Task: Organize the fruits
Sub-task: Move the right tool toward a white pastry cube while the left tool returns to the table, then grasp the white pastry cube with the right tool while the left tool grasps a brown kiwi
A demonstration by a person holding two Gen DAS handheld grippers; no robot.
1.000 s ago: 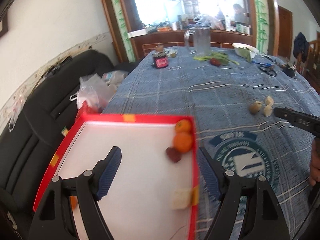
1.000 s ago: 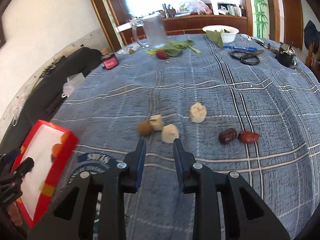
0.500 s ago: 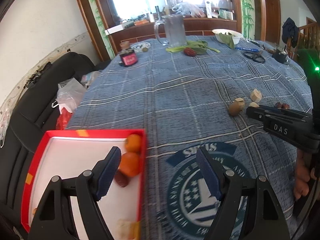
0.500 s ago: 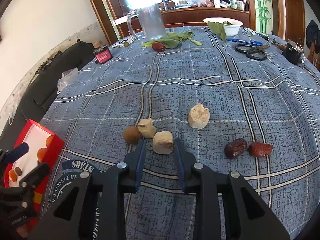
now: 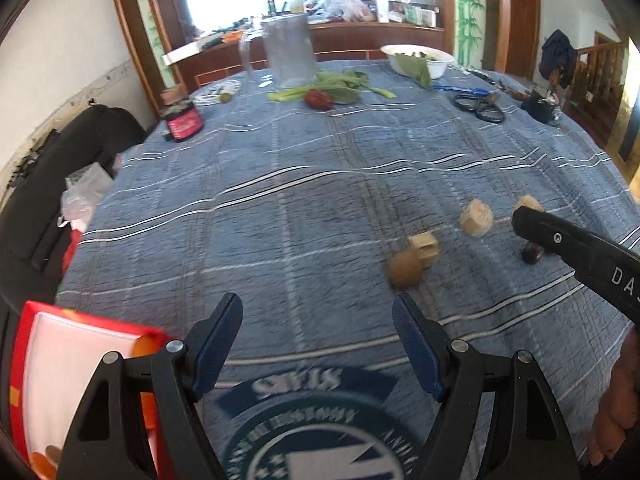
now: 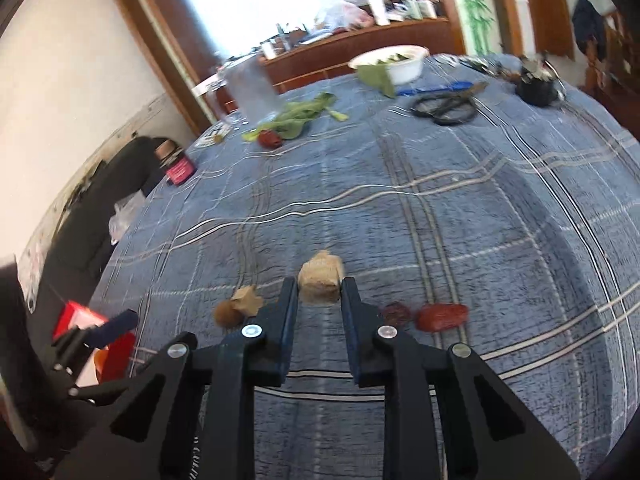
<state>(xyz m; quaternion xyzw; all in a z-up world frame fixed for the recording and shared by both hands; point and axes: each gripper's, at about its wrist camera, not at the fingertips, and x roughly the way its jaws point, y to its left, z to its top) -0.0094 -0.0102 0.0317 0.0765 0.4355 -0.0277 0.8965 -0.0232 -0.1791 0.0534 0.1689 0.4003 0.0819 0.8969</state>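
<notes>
While we go left to right across the worktop, this is where we reckon things stand:

Red tray: far left at the edge, we can make out some orange fruit in it, so part of the sorting looks done.

Left gripper: fingers spread wide, holding nothing, hovering over the cloth between the tray and the loose pieces.

Brown round fruit: loose, touching a pale chunk.

Right gripper: fingers narrow, either side of a tan chunk; we can't tell if they're pinching it yet.

Two red dates: just right of those fingers, not collected yet.

Left to do: we'd guess most of the loose stuff.

Clutter: jug, greens, bowl and scissors sit well back, nothing blocks the path to the tray.
</notes>
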